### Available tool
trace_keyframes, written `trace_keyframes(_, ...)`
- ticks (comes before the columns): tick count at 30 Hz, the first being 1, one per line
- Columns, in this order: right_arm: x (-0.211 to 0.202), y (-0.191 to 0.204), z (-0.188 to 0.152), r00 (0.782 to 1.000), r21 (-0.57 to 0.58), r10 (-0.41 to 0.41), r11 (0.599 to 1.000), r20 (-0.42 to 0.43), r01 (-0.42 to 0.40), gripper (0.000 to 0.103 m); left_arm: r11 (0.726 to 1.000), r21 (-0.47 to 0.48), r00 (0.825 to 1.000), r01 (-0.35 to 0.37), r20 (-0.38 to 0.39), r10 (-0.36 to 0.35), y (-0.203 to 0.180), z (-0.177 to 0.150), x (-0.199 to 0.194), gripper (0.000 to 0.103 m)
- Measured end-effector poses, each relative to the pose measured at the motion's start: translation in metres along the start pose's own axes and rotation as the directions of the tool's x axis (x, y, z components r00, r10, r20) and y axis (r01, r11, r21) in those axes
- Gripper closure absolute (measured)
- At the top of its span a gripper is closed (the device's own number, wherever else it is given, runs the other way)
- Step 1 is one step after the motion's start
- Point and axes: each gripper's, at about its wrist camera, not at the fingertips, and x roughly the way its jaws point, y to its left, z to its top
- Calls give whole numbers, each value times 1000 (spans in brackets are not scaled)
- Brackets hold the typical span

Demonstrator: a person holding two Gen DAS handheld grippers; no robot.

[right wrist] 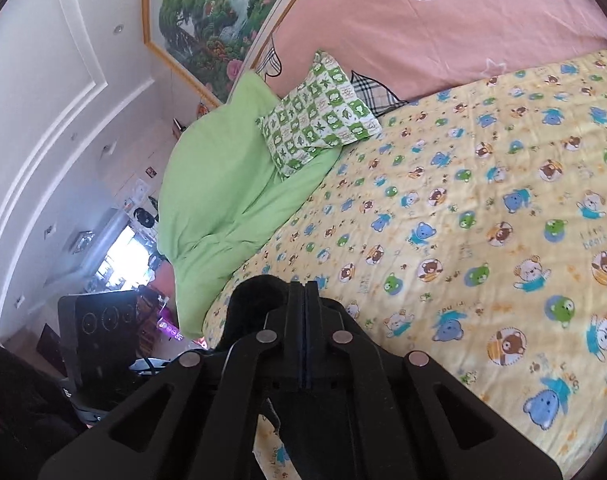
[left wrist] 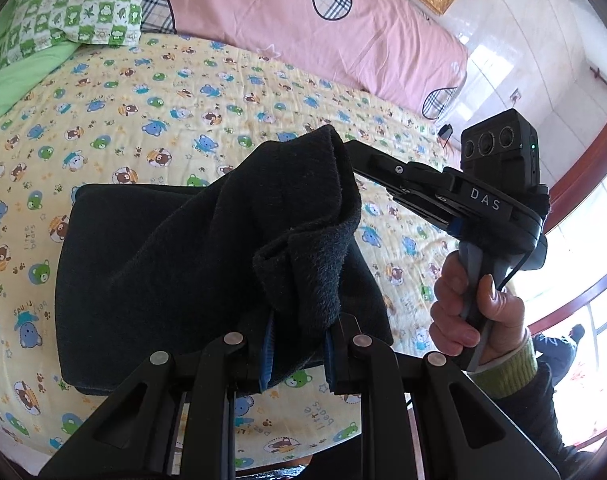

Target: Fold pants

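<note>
Black fleece pants [left wrist: 175, 264] lie partly folded on the yellow bear-print bedsheet [left wrist: 143, 100]. Their near end is lifted off the bed. My left gripper [left wrist: 297, 344] is shut on a thick fold of the pants between its blue pads. My right gripper [left wrist: 349, 148], seen from the left wrist view, pinches the raised upper corner of the same fabric. In the right wrist view the right gripper [right wrist: 305, 292] has its fingers pressed together, with a bit of black cloth [right wrist: 255, 292] bunched at its left side.
A pink quilt with plaid hearts [left wrist: 303, 32] lies along the far side of the bed. A green checked pillow [right wrist: 319, 116] rests on a light green blanket [right wrist: 223, 184] at the head. A framed landscape painting [right wrist: 211, 20] hangs on the wall. A dark device [right wrist: 99, 340] stands beside the bed.
</note>
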Motion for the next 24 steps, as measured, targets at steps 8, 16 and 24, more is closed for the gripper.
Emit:
trace_keyframes(8, -1, -5, -9, 999, 29, -33, 999, -14, 33, 101, 999, 26, 1000, -23, -17, 24, -4, -5, 10, 84)
trace_keyframes(16, -8, -7, -14, 999, 47, -47, 998, -10, 48, 86, 999, 22, 999, -29, -29, 30, -4, -7, 14, 84)
trace_keyframes(24, 2, 1, -18, 993, 3, -111, 994, -46, 111, 32, 999, 20, 999, -25, -21, 25, -4, -8, 13, 84)
